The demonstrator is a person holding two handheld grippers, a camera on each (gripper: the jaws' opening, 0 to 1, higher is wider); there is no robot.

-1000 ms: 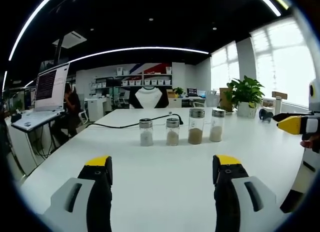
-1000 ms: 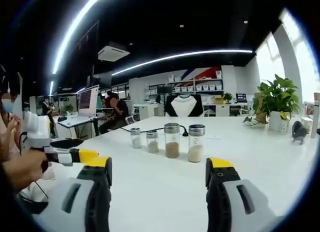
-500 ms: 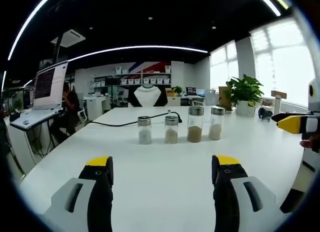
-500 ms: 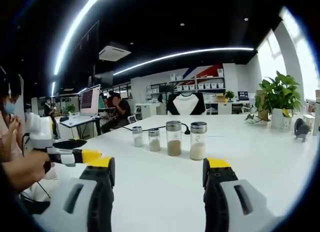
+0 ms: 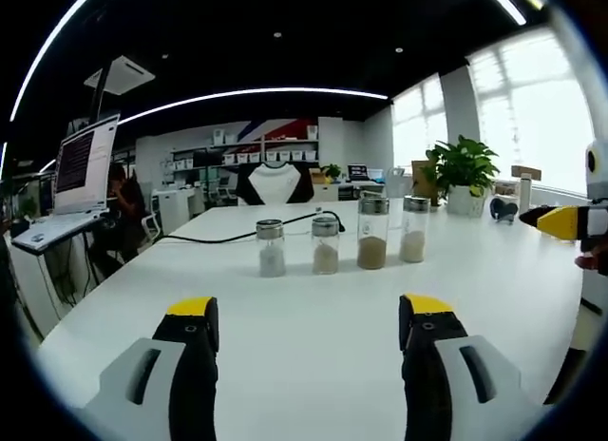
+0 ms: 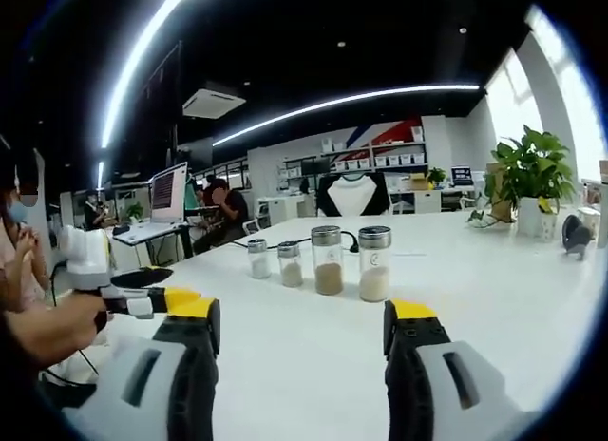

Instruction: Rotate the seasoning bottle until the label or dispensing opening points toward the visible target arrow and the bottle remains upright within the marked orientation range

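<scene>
Left gripper (image 5: 304,317) and right gripper (image 6: 302,322), both at lower centre of their views, stand with jaws spread wide and empty above the bare white table (image 5: 313,298). Four bottles (image 5: 326,244) stand upright in a close row at frame centre, well beyond either gripper. Risk: with the bottles this near one another, a wide jaw closing on one may knock its neighbour over. No target arrow is discernible. A plant (image 5: 463,170) stands at far right.
</scene>
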